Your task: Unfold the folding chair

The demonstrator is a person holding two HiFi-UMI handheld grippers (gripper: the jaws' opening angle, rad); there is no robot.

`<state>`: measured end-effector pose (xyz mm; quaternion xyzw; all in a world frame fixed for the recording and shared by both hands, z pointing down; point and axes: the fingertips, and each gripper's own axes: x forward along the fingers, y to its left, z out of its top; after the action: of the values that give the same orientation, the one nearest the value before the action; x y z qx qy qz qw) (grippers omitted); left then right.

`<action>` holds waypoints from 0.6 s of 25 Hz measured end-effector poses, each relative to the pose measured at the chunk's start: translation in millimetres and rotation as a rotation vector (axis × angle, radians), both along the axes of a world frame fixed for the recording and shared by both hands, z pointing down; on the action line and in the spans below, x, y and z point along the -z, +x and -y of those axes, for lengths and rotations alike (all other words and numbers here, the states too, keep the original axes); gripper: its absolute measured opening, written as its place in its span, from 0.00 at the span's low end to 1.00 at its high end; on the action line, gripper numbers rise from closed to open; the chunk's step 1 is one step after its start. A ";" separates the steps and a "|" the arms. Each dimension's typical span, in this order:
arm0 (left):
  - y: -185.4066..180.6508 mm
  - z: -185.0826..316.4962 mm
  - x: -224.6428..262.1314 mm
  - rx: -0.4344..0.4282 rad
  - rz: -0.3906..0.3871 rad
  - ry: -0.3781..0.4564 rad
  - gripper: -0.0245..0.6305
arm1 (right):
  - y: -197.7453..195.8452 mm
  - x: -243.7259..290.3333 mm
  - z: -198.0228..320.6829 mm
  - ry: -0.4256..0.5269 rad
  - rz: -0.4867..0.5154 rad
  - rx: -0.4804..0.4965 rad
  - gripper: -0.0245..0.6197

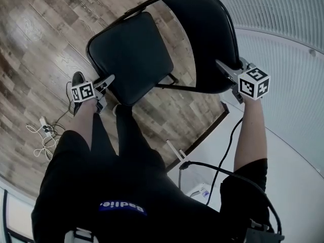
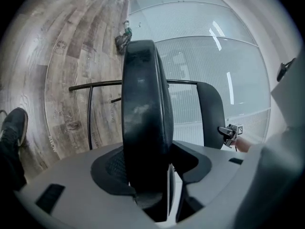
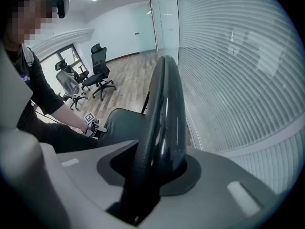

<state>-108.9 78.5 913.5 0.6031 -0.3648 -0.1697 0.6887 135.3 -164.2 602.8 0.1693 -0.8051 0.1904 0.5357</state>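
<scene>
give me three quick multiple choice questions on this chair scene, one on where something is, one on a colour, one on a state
1. The left gripper is at: A a table; B the seat's edge; C a door handle.
2. The seat is: A red; B black; C white.
3. The right gripper is: A open and empty; B out of view; C shut on the backrest.
Answers: 1 B, the seat stands between its jaws; 2 B, black in every view; 3 C, its jaws clamp the backrest's rim.

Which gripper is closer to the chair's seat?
Left. The left gripper straddles the edge of the seat; the right gripper clamps the backrest.
</scene>
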 end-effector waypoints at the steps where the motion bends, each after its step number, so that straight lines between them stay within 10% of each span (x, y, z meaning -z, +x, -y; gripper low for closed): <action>1: -2.2 -3.5 -6.3 0.002 -0.002 -0.005 0.37 | -0.5 -2.7 -0.6 -0.006 0.003 -0.001 0.23; 15: -27.9 -31.6 -77.4 -0.018 -0.017 -0.056 0.42 | -9.9 -42.8 -4.9 -0.061 0.047 -0.005 0.23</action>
<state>-136.8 110.2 990.9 0.5856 -0.3579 -0.1586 0.7099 125.4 -159.3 645.6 0.1503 -0.8109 0.2198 0.5211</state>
